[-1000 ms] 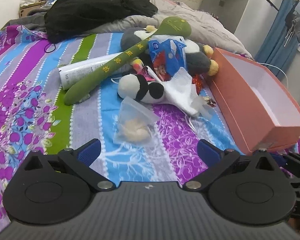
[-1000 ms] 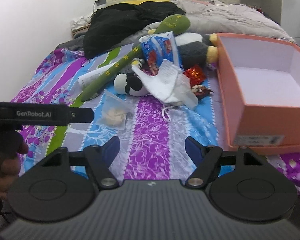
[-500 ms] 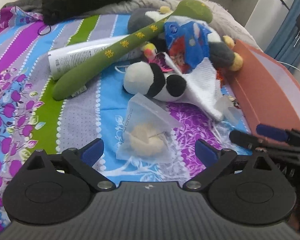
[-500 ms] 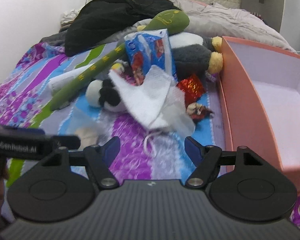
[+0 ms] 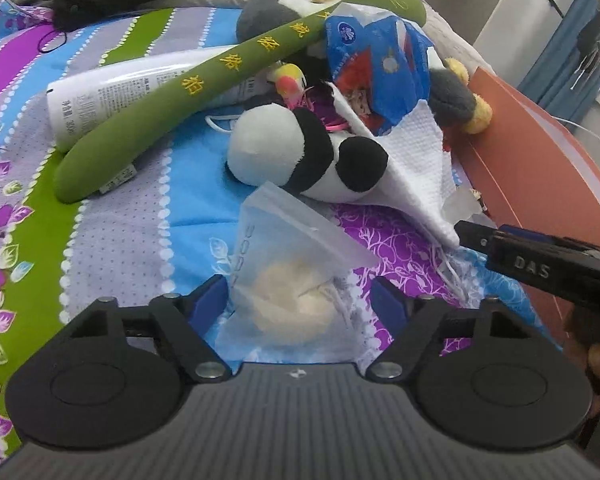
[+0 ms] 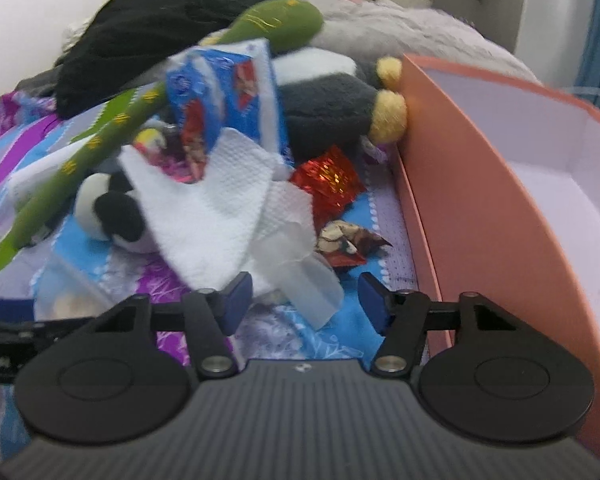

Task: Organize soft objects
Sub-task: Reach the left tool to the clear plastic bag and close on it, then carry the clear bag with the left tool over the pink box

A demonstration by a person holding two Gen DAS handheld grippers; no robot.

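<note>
A pile of soft things lies on the striped bedspread: a panda plush point(image 5: 304, 156), a long green plush point(image 5: 188, 96), a grey penguin plush point(image 6: 332, 104), a white cloth point(image 6: 220, 200) and a blue tissue pack point(image 5: 376, 68). My left gripper point(image 5: 300, 304) is open, its fingers either side of a clear bag with a beige puff point(image 5: 292, 280). My right gripper point(image 6: 306, 300) is open, low over the clear plastic edge point(image 6: 308, 284) below the white cloth. The right gripper also shows in the left wrist view point(image 5: 476, 236).
An open orange box point(image 6: 480, 208) with a white inside stands to the right of the pile. A white tube point(image 5: 112, 92) lies under the green plush. Red foil wrappers point(image 6: 328, 184) lie by the box. Black clothing point(image 6: 160, 32) and a grey blanket lie behind.
Both grippers have moved forward and down toward the pile. The left now straddles the clear bag; the right has closed in on the white cloth beside the box.
</note>
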